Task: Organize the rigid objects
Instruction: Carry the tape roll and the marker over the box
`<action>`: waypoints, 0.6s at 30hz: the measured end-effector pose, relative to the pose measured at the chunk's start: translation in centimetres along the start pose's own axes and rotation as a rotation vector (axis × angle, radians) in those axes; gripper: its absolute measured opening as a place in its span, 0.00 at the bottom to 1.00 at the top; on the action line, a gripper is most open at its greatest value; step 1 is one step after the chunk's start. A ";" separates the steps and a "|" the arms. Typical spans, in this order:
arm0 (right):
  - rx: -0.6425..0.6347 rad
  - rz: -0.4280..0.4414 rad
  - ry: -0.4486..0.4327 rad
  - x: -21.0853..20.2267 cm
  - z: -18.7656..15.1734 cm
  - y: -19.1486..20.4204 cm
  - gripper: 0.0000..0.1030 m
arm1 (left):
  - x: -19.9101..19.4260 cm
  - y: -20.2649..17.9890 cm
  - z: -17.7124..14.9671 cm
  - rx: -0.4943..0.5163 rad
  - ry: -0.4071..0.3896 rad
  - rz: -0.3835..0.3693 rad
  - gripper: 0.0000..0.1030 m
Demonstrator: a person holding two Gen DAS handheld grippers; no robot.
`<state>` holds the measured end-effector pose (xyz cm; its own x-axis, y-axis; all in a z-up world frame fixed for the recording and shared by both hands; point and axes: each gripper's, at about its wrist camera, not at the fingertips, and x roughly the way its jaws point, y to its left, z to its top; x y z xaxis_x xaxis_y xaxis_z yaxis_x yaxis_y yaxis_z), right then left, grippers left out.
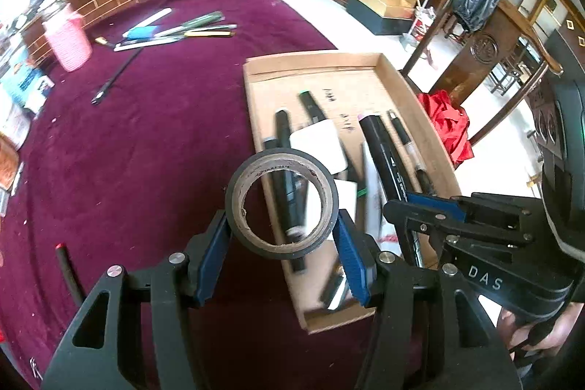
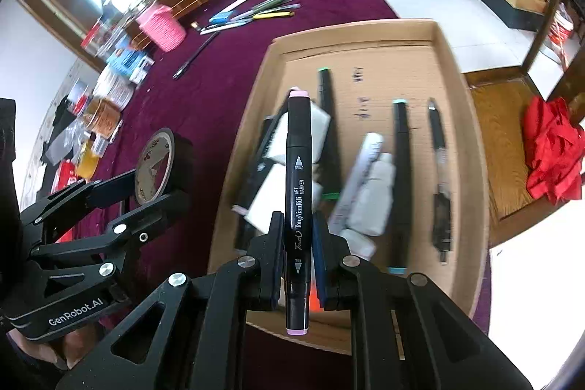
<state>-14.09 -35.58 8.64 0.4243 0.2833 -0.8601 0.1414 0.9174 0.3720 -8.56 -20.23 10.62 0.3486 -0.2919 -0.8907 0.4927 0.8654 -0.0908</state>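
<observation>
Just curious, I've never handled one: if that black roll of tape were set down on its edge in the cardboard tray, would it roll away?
Probably: the black roll of tape is round and looks rigid. Laid flat, it should stay in the cardboard tray.

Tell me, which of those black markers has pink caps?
The marker clamped in the right hand-held gripper, held above the cardboard tray. Both its end caps are pale pink; the markers lying in the tray show green or teal ends.

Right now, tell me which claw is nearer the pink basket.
Left. The left claw, holding the tape, is on the pink basket's side of the box; the right claw, holding a marker, is over the box.
</observation>
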 end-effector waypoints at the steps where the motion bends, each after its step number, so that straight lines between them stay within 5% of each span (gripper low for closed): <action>1: 0.010 -0.007 -0.004 -0.2 0.1 -0.5 0.13 | 0.3 -0.4 0.3 0.003 0.003 -0.004 0.54; 18: 0.134 -0.035 -0.001 -0.4 1.0 -5.3 0.13 | 4.6 -5.8 1.0 0.132 0.013 0.045 0.54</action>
<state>-14.09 -40.87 7.39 0.4174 0.2516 -0.8732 0.2746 0.8811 0.3851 -9.05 -26.95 7.51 0.3629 -0.2475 -0.8984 0.5776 0.8163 0.0084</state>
